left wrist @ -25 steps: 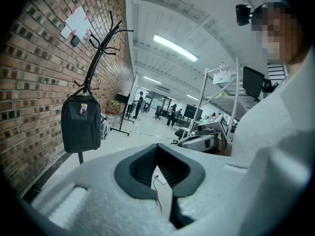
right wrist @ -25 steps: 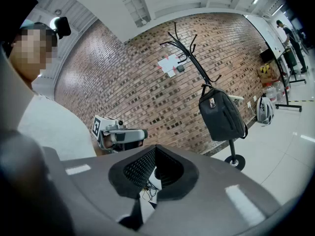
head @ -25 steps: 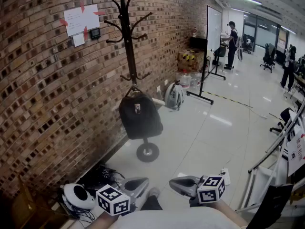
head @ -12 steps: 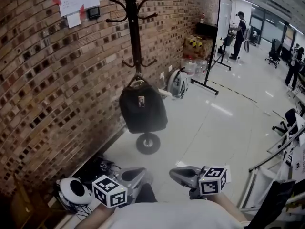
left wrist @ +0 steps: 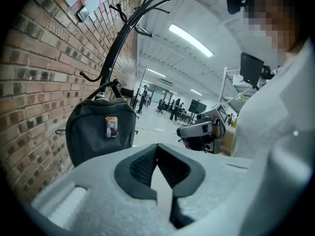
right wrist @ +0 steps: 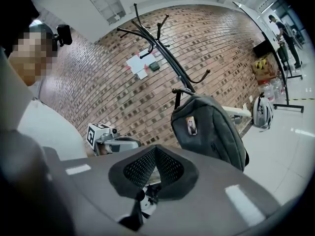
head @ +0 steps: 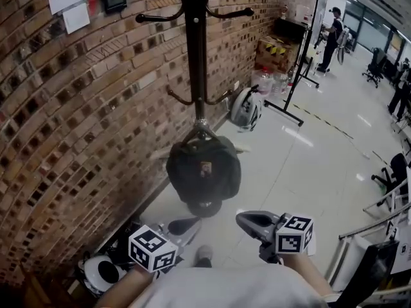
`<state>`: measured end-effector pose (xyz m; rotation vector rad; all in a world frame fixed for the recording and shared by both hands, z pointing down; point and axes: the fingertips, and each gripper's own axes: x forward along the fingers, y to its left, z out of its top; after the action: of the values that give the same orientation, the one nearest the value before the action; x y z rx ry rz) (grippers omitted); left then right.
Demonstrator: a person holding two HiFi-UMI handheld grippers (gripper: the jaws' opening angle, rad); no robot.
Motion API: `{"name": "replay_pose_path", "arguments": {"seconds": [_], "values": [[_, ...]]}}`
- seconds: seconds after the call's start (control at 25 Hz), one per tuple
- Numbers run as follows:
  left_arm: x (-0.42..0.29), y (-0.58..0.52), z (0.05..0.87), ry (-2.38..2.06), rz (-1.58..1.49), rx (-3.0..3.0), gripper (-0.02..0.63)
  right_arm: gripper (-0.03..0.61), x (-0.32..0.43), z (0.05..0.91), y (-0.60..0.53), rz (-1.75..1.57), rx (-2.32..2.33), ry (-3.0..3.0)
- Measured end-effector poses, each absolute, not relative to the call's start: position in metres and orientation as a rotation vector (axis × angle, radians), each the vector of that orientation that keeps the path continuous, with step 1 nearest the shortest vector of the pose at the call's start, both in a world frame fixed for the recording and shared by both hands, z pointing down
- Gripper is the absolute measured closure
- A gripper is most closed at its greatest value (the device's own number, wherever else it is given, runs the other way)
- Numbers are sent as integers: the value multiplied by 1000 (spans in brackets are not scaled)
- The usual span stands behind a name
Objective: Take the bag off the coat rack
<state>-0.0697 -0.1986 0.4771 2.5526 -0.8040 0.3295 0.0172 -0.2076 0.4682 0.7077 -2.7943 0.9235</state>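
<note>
A black bag [head: 204,171] hangs by its top handle from a low hook of the dark coat rack [head: 196,56] beside the brick wall. It carries a small picture tag on its front. My left gripper [head: 183,225] is shut and empty, held low just short of the bag. Level with it to the right, my right gripper [head: 247,222] is shut and empty too. In the left gripper view the bag [left wrist: 98,132] hangs beyond the closed gripper [left wrist: 157,149]. In the right gripper view the bag [right wrist: 211,129] sits past the closed gripper [right wrist: 155,149], with the left gripper [right wrist: 115,142] beside it.
The brick wall [head: 77,120] runs along the left. A white device with cables [head: 103,271] lies on the floor at lower left. A grey-white backpack [head: 246,108] leans farther back. A whiteboard stand [head: 302,56], boxes [head: 276,47] and people [head: 334,27] are behind.
The view has closed in on the coat rack, so the bag now looms larger and nearer to both grippers. Both grippers stay shut and low.
</note>
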Motion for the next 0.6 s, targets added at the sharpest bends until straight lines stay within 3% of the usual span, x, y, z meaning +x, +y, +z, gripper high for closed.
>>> {"name": "replay_pose_path", "arguments": {"seconds": [0.52, 0.6], "values": [[-108, -306, 473, -773, 303, 2626, 612, 580, -4, 466, -311, 877, 798, -2781], [-118, -320, 471, -796, 288, 2627, 534, 580, 1, 463, -324, 844, 830, -2784]]}}
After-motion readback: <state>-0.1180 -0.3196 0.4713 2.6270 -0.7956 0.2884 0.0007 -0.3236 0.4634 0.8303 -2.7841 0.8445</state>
